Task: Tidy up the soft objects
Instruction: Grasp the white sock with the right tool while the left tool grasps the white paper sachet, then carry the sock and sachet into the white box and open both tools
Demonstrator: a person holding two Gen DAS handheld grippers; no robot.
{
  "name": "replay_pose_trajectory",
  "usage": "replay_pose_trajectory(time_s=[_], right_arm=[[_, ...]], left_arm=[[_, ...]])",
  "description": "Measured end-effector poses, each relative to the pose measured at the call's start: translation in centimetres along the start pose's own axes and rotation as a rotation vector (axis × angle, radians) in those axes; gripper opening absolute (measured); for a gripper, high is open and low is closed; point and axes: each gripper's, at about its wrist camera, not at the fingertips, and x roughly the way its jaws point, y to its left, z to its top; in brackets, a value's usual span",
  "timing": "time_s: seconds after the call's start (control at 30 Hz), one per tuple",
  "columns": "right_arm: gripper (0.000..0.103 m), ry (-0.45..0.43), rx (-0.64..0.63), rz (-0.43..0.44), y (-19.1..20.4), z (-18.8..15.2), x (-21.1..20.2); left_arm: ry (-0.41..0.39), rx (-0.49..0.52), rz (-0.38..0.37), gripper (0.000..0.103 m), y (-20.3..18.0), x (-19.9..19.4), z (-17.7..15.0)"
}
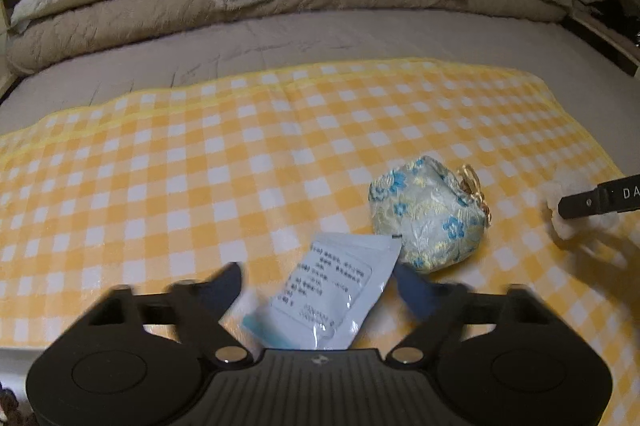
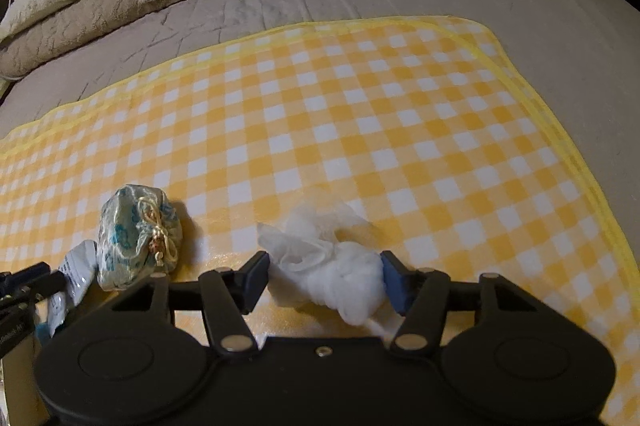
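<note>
L wrist: packet (image 1: 320,296) long axis front-back, tilted R

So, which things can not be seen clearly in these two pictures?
- Packet print: left wrist view, too small and blurred to read.
- Packet's near end: same view, hidden behind the left gripper body.
- White fluffy wad: left view, partly covered by the right gripper's finger.

L tool (image 1: 320,286) fingertips motion-blurred
</note>
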Motion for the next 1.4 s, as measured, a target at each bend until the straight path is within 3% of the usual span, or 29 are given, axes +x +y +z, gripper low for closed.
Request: replay_pose_trajectory(time_s=[0.23, 0.4, 0.43, 0.47, 0.67, 0.73, 1.07, 1.4], right_arm=[[0.061, 0.006, -0.007, 0.012, -0.1, 0.0, 0.2], [0.061, 0.013, -0.019, 0.023, 0.0, -0.1, 0.3], [0.061, 0.014, -0.021, 0.025, -0.1, -0.1, 0.4], [0.061, 0.013, -0.022, 0.027, -0.1, -0.1, 0.4], [0.061, 0.013, -0.023, 0.017, -0.4, -0.1, 0.3], [0.061, 0.010, -0.026, 0.019, -0.3, -0.1, 0.0], [0.061, -0.004, -0.056, 0.026, -0.1, -0.3, -1.4], [0.061, -0.057, -0.053, 0.024, -0.7, -0.8, -4.5]], left_arm=[[0.006, 0.009, -0.012, 0.087, -0.1, 1.5, 0.3], [0.060, 0.042, -0.010, 0.086, -0.2, 2.6, -0.2], [0.076, 0.044, -0.020, 0.077, -0.1, 2.7, -0.3], [0.095, 0.047, -0.027, 0.059, 0.0, 2.8, -0.4], [0.121, 0.065, -0.003, 0.029, 0.2, 2.5, -0.5], [0.119, 0.052, 0.001, 0.026, 0.3, 2.3, -0.5], [0.094, 0.030, 0.023, 0.024, 0.1, 0.3, -0.3], [0.005, -0.008, 0.023, 0.024, -0.3, -4.6, 0.2]])
